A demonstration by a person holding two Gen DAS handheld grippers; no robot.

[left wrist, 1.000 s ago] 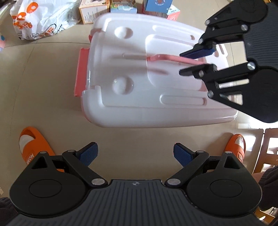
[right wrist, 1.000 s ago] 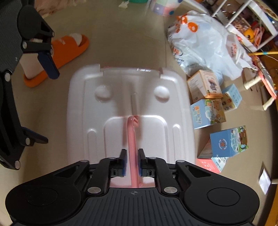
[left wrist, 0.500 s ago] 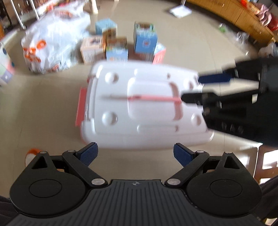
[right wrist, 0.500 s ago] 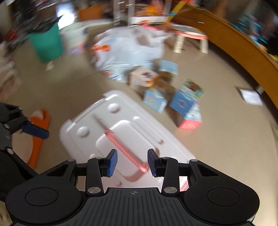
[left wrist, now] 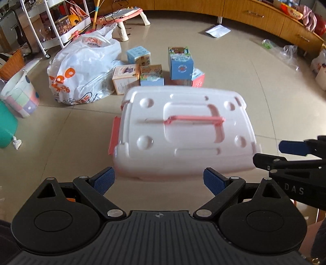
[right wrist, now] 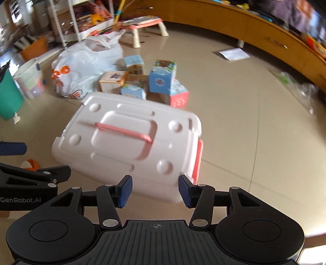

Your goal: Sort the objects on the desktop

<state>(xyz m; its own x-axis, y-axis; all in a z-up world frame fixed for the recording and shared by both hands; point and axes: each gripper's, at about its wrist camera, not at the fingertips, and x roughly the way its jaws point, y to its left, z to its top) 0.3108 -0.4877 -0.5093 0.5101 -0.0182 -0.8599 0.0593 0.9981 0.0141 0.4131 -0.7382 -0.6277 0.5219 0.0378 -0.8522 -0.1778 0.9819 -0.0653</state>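
A lidded storage box (left wrist: 183, 130) sits on the floor (left wrist: 254, 85), its handle (left wrist: 194, 119) lying across the lid. Directly behind the box, a cluster of cartons (left wrist: 159, 67) stands close together. A plastic bag (left wrist: 83, 69) lies behind the box and to its left, beside the cartons. Farther left of the box stand a cup (left wrist: 19, 93) and a bin (left wrist: 6, 126). A low table (left wrist: 122, 18) stands well behind the box, beyond the bag.

Both grippers, left gripper (left wrist: 159, 181) and right gripper (right wrist: 155, 191), are showing black linkages, silver screws, blue ribbed pads (left wrist: 104, 180).
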